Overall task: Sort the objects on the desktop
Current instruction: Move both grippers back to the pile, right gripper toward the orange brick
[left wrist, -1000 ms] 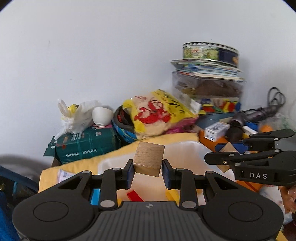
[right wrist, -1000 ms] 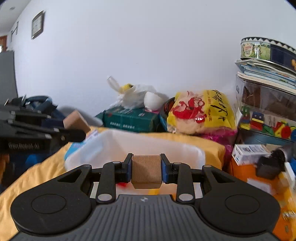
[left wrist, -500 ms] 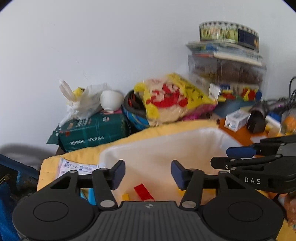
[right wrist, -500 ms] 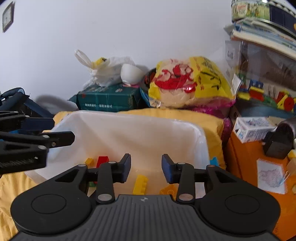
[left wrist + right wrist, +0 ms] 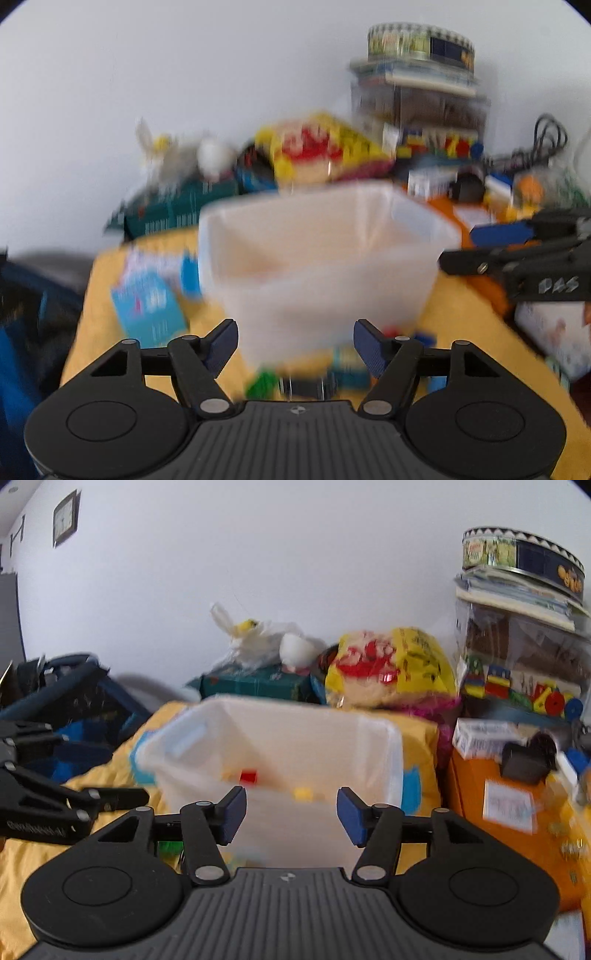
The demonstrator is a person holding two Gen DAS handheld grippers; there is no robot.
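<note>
A white translucent bin (image 5: pixel 280 734) stands on the yellow cloth, with a red brick (image 5: pixel 248 776) and a yellow brick (image 5: pixel 303 793) showing on its floor. My right gripper (image 5: pixel 291 814) sits just before the bin's near wall, jaws opening, nothing between them. The left wrist view is blurred. There the bin (image 5: pixel 314 251) fills the middle and my left gripper (image 5: pixel 295 345) faces its near wall, jaws wide and still opening, also empty. Small coloured bricks (image 5: pixel 262 382) lie on the cloth under it. Each gripper shows in the other's view: right gripper (image 5: pixel 476 247), left gripper (image 5: pixel 103 768).
Behind the bin are a green box (image 5: pixel 255 683), a white plastic bag (image 5: pixel 258 642) and a yellow snack bag (image 5: pixel 391 668). A clear box stack topped by a round tin (image 5: pixel 521 557) stands at the right above an orange box (image 5: pixel 491 805). A blue leaflet (image 5: pixel 151 306) lies left.
Both grippers held a wooden block over the bin a second ago; both blocks are gone from the jaws, which have spread wide. Both grippers have drawn back and lower, in front of the bin.
</note>
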